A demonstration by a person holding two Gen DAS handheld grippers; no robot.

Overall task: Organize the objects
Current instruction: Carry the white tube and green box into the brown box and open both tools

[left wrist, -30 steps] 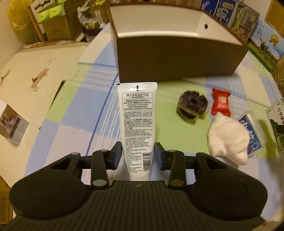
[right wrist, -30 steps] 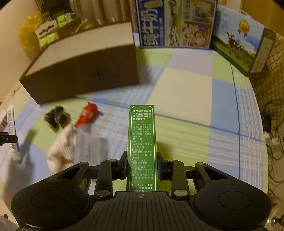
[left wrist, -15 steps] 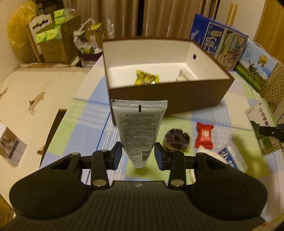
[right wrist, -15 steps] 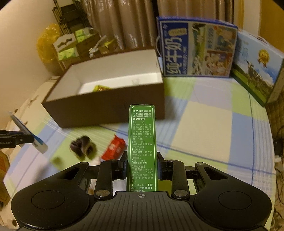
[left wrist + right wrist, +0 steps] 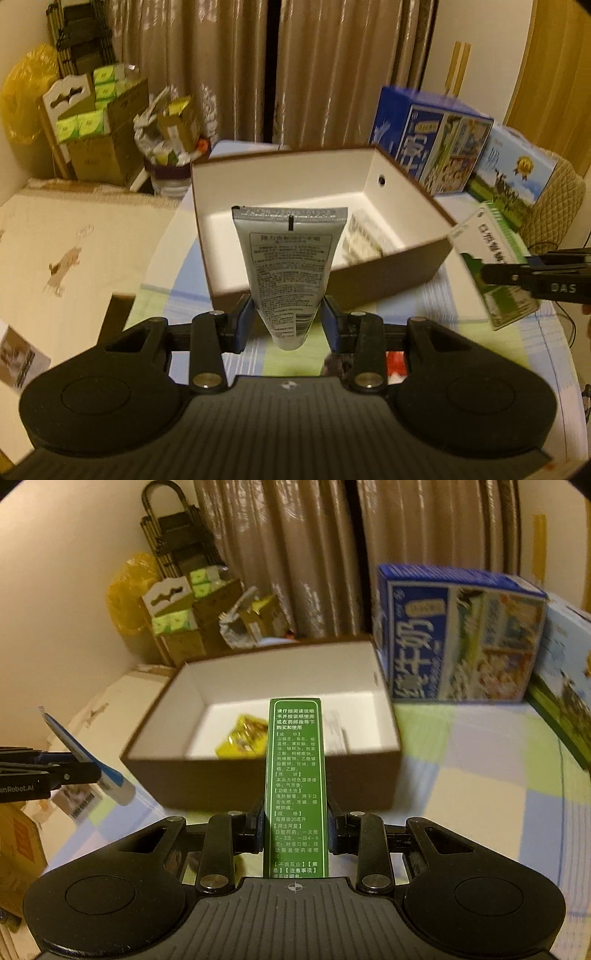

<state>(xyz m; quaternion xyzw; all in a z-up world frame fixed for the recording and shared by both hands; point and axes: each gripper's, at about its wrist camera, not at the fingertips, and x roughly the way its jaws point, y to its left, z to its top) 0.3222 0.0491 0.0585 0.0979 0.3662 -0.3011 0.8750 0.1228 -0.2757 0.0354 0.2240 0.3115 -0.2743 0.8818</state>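
Observation:
My left gripper (image 5: 288, 319) is shut on a white tube (image 5: 290, 266) of cream, held up in the air just short of the brown open box (image 5: 388, 273). My right gripper (image 5: 295, 825) is shut on a slim green carton (image 5: 295, 775), raised in front of the same box (image 5: 258, 775). Inside the box lie a yellow packet (image 5: 242, 738) and a pale sachet (image 5: 360, 236). In the left wrist view the right gripper's fingers (image 5: 517, 275) pinch the carton (image 5: 491, 258) at the right. In the right wrist view the left gripper's fingers (image 5: 74, 771) hold the tube (image 5: 85, 757) at the left.
Two milk cartons (image 5: 458, 638) stand behind the box on the chequered cloth (image 5: 461, 775). A red sweet (image 5: 397, 363) and a dark object (image 5: 338, 365) lie on the table under my left gripper. Cardboard boxes and bags (image 5: 99, 136) crowd the far left corner.
Both grippers have risen and moved toward the box with their loads, so the box interior now shows more fully. The loose items on the table have dropped beneath the left gripper's body.

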